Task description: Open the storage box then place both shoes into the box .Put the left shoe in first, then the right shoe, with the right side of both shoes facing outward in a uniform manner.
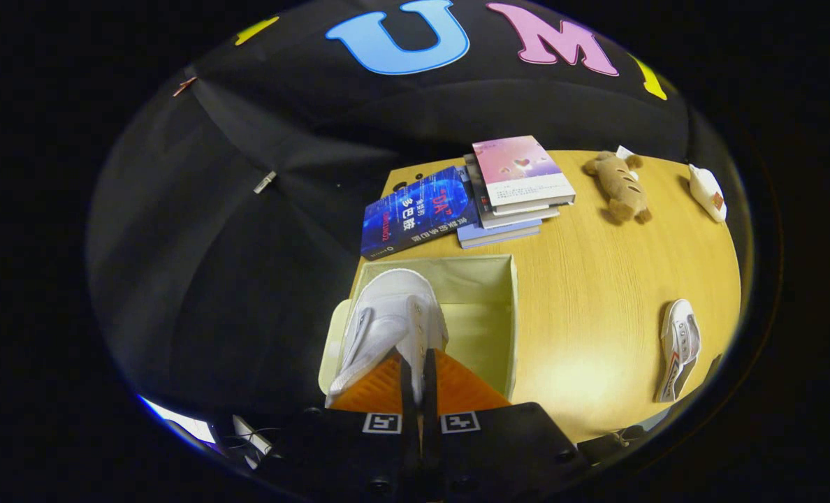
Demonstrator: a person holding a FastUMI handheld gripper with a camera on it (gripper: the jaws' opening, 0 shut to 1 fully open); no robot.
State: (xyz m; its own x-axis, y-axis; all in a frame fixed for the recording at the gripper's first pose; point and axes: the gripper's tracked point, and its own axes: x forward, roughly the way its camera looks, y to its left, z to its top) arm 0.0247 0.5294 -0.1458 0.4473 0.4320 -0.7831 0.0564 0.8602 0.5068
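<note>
We are looking forward along a hand-held claw (418, 363) toward a wooden table (596, 314). The box (488, 279), a pale, open-topped fabric bin, stands at the table's near left corner, and we use it as our landmark.

As for progress, the box is already open, with its lid nowhere that we can pick out. The claw's two fingers are closed almost together, pinching a thin edge of a white shoe (394, 321), seemingly the rim around the heel opening, though we cannot be sure which part. That shoe hangs over the left half of the box, its toe pointing away from us toward the box's far wall. We cannot tell whether it already rests on the box floor or is held just above it. We judge this to be the first shoe, the left one, in the middle of being placed; it has not been let go.

The second shoe (680, 349), white with dark and red trim, lies on its side on the table well to the right of the box. What is left, by our reading: release the first shoe, fetch the second, and set it beside the first facing the same way.

Beyond the box lie a stack of books (513, 188) and a blue book (415, 209) leaning off the table's left edge. Farther right of the books sits a small brown plush toy (621, 185).
</note>
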